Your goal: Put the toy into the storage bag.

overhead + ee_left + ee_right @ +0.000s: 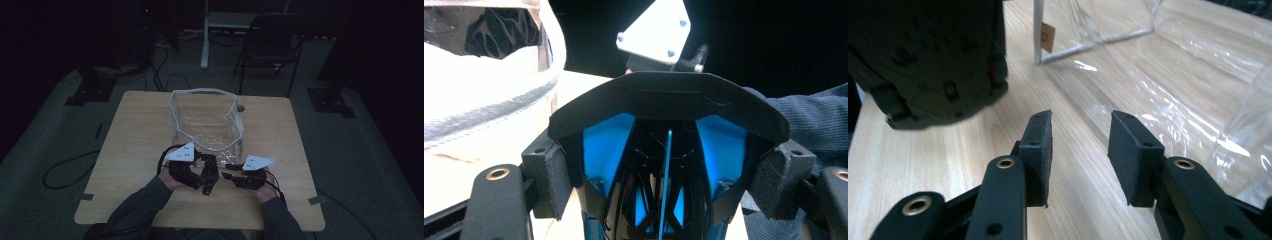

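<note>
My left gripper [206, 176] [661, 170] is shut on a black object with blue inner faces [210, 172] [664, 105], its pads [551, 175] pressing on both sides. It hangs just above the wooden table [140, 130], in front of a clear plastic bag with a white zip rim [205, 120] [484, 95] [1173, 75]. My right gripper [229, 171] [1080, 155] stands open close to the right of the object, low over the table, with nothing between its pads. The object shows as a dark bulk [923, 65] in the right gripper view, up on the left.
A small grey round thing [241, 107] lies beside the bag's far right corner. Behind the table stand a black folding chair [272, 42] and a white post [204, 35]. Cables [65, 172] run over the grey floor to the left.
</note>
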### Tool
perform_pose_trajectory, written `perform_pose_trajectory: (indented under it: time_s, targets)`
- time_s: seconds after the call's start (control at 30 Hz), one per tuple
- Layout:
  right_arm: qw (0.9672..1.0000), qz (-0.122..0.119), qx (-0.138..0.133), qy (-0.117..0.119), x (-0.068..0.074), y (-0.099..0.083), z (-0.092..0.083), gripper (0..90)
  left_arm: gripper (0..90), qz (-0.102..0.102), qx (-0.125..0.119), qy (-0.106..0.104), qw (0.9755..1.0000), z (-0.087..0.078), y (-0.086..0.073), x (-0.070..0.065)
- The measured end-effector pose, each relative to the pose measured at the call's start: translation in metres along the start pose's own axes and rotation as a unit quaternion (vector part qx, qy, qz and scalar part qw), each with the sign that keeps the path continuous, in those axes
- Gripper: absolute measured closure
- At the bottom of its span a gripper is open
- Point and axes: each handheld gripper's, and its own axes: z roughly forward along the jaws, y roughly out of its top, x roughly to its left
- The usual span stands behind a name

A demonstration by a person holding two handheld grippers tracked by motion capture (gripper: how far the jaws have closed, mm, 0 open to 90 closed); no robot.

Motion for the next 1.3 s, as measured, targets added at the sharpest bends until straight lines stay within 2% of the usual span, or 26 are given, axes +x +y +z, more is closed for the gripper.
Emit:
perform_pose_trajectory:
  time_s: [0.3, 0.53, 0.87, 0.9, 0.93, 1.3]
  targets:
    - [0.9996, 0.005, 0.025, -0.008, -0.004, -0.007, 0.006, 56.4, 25.0, 0.000, -0.006, 0.005, 1.0000, -0.006, 0.005, 0.002]
    - [0.9986, 0.000, 0.051, -0.015, -0.005, -0.011, 0.012, 54.2, 25.0, 0.000, -0.011, 0.007, 0.9999, -0.011, 0.008, 0.003]
    - [0.9954, -0.002, 0.092, -0.024, -0.008, -0.017, 0.023, 50.3, 25.0, -0.001, -0.022, 0.008, 0.9997, -0.019, 0.014, 0.005]
    - [0.9937, -0.002, 0.109, -0.028, -0.008, -0.020, 0.026, 49.9, 25.0, -0.002, -0.026, 0.010, 0.9996, -0.021, 0.015, 0.005]
    - [0.9931, -0.006, 0.114, -0.028, -0.008, -0.021, 0.028, 49.8, 25.0, -0.002, -0.026, 0.011, 0.9996, -0.022, 0.016, 0.005]
    - [0.9921, -0.005, 0.122, -0.028, -0.009, -0.020, 0.030, 47.8, 25.0, -0.004, -0.028, 0.020, 0.9994, -0.029, 0.023, 0.008]
